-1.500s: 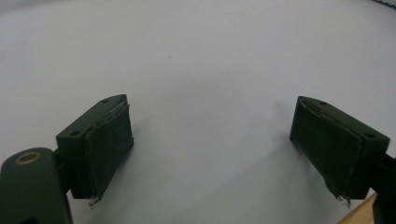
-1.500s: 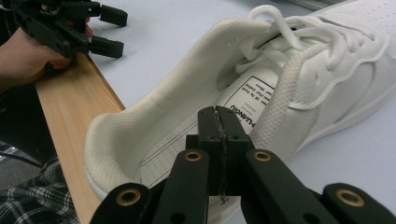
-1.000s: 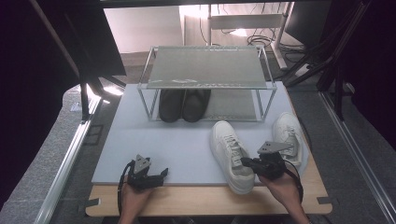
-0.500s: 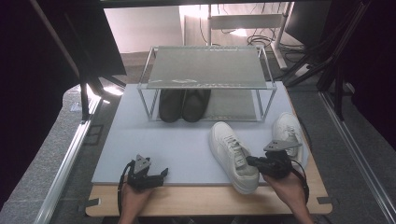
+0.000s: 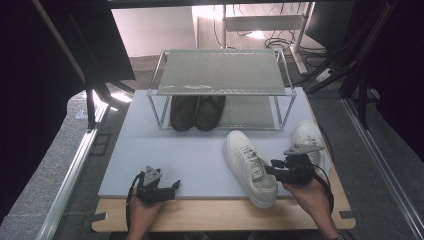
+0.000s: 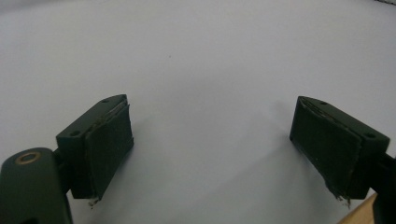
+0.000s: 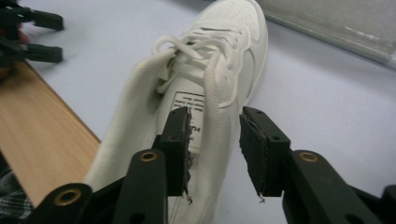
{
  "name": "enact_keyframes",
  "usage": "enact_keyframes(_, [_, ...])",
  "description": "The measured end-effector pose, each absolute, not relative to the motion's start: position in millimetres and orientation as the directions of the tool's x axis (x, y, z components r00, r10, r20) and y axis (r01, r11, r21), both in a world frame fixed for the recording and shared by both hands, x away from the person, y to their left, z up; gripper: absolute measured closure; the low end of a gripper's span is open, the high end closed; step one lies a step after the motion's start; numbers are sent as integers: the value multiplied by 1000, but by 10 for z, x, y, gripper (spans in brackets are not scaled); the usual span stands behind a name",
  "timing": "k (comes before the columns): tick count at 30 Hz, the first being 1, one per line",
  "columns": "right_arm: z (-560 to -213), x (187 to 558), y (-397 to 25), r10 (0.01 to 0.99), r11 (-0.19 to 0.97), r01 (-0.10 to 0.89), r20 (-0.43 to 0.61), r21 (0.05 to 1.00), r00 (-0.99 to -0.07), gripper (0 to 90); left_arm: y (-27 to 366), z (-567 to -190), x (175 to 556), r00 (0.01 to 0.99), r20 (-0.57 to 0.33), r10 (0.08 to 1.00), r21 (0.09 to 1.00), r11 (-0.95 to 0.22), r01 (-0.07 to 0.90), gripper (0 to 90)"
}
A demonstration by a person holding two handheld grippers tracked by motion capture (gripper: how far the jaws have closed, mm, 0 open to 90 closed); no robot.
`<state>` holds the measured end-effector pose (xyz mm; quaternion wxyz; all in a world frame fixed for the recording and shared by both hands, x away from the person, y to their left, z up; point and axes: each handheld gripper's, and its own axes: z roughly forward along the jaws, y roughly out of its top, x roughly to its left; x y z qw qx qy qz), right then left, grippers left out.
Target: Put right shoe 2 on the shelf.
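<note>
The white sneaker (image 5: 249, 167) lies upright on the grey mat, toe toward 11 o'clock and heel toward 5 o'clock near the wooden edge. Its laces are tied, the tongue label shows, and the collar's right wall stands between black pads.

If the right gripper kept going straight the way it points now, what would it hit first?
The right gripper already straddles the collar wall of the near white sneaker, one jaw inside the opening. Pushed on, it would likely meet that shoe's tongue and laces first, though depth is hard to judge.
</note>
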<state>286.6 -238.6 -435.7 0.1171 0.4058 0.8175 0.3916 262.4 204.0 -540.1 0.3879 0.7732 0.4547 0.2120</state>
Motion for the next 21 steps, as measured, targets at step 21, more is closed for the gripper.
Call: enact_keyframes(21, [-4497, 3086, -2253, 766, 367, 637, 168, 678, -621, 713, 2043, -5400, 2624, 498, -24, 867, 792, -287, 539, 126])
